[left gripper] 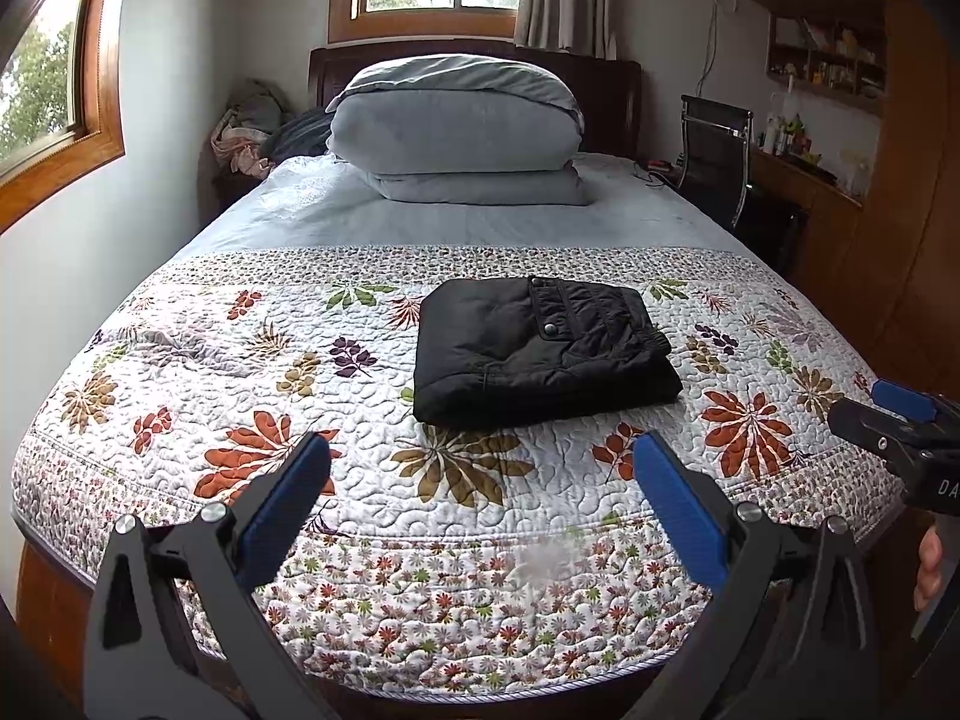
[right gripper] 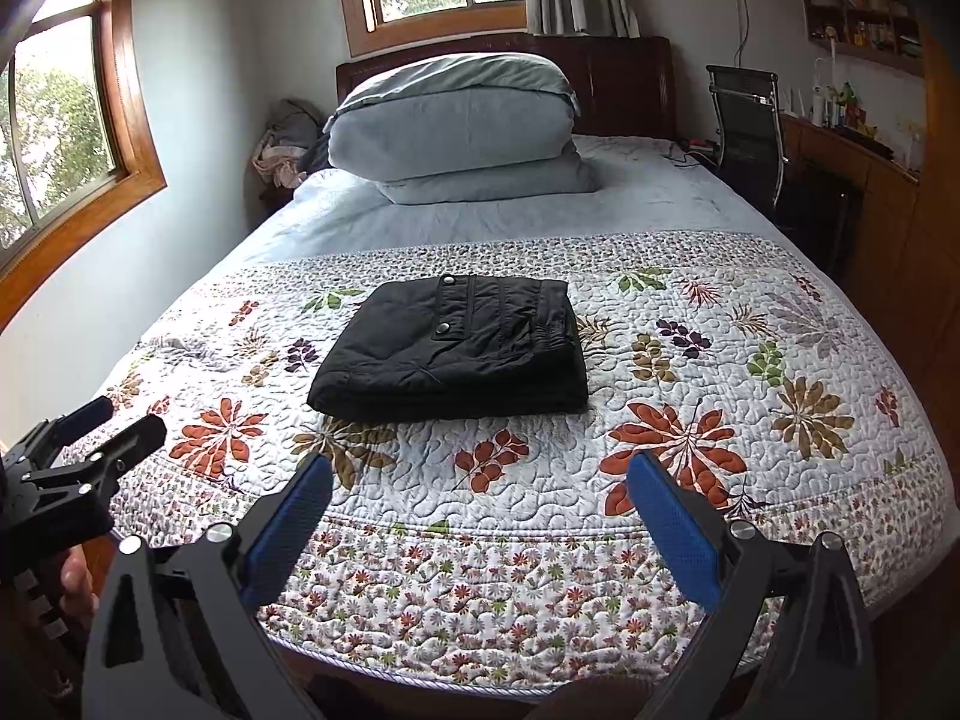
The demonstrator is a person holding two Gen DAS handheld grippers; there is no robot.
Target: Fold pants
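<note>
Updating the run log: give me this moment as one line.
pants: folded, lying on quilt | left gripper: open, empty, clear of pants | right gripper: open, empty, clear of pants

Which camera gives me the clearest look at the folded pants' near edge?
Right wrist: the pants sit near centre, with the stacked layers of the near edge square-on. Left wrist shows them off to the right, edge angled.

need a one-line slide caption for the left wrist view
Left gripper open and empty above the floral quilt, black pants folded into a compact rectangle ahead.
</note>
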